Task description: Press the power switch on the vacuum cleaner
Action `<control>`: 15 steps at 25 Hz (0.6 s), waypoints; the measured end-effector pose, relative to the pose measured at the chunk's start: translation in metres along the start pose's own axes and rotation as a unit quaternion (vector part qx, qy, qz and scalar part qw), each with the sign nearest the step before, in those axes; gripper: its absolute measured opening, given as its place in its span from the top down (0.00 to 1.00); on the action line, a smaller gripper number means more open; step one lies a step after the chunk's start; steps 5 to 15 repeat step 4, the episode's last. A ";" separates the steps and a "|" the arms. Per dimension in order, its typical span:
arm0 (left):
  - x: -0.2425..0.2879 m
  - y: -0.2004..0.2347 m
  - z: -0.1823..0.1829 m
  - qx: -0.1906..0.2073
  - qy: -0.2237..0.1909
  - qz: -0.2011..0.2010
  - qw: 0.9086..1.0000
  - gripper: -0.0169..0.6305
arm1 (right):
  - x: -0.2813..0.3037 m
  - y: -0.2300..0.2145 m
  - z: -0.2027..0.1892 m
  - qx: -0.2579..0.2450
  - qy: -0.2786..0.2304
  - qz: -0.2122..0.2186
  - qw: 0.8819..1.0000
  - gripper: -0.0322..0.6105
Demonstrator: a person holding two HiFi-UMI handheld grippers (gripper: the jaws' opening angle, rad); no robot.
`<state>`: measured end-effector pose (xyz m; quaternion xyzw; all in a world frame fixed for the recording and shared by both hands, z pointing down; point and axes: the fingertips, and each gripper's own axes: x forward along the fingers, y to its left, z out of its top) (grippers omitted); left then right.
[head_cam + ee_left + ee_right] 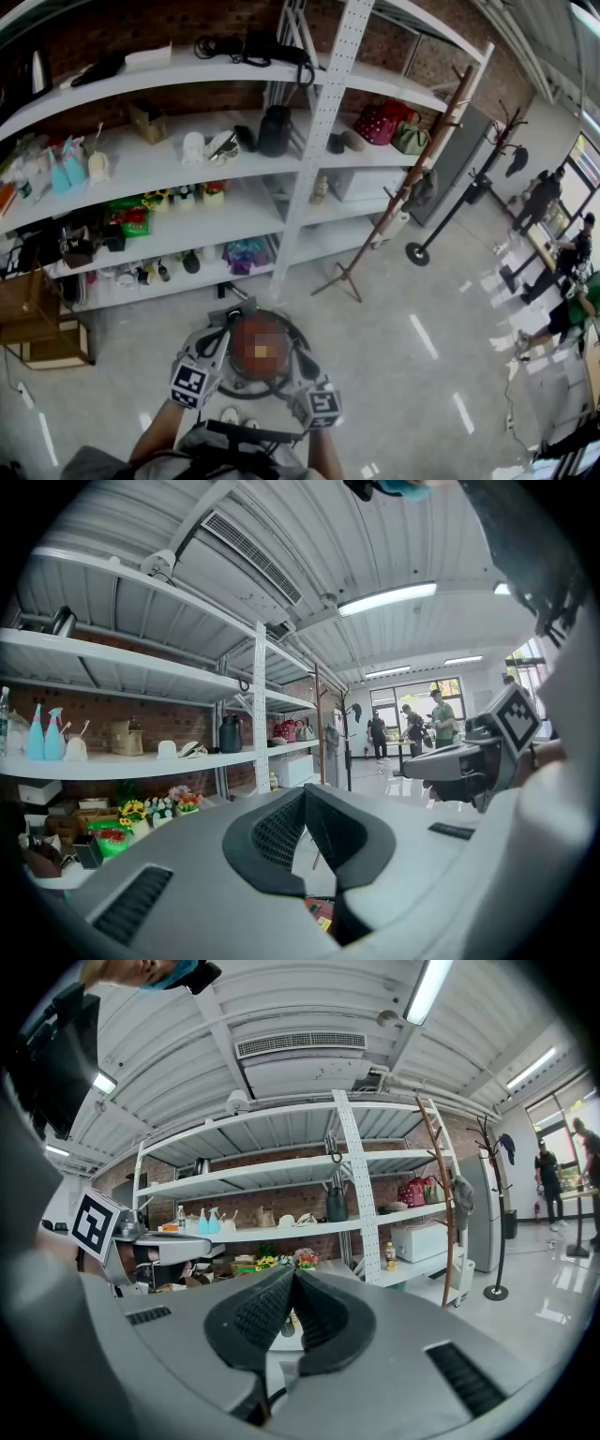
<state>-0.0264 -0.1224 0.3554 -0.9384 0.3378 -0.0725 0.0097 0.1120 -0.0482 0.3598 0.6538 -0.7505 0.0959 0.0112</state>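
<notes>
The vacuum cleaner (246,382) is a round dark canister with a reddish top, standing on the floor right below me; a mosaic patch covers its top, so I cannot make out its power switch. My left gripper (223,334) hovers over its left side and my right gripper (304,364) over its right side. Both point forward at the shelves. In the left gripper view the left gripper (305,791) has its jaw tips together with nothing between them. A sliver of red vacuum body (319,913) shows below. The right gripper (292,1275) is likewise shut and holds nothing.
A white shelving unit (309,159) full of small goods runs ahead. A wooden coat stand (394,202) and a black one (459,197) stand to the right. Wooden crates (37,323) sit at the left. Several people (562,262) are at a table at far right.
</notes>
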 end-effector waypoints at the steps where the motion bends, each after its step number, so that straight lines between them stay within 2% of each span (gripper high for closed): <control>1: 0.000 0.000 0.000 0.001 -0.002 0.000 1.000 0.96 | 0.000 0.000 0.000 0.000 -0.001 0.000 1.000 0.93; 15: -0.002 -0.002 0.000 0.005 -0.004 0.000 1.000 0.96 | -0.002 0.001 0.001 -0.002 -0.006 -0.001 1.000 0.93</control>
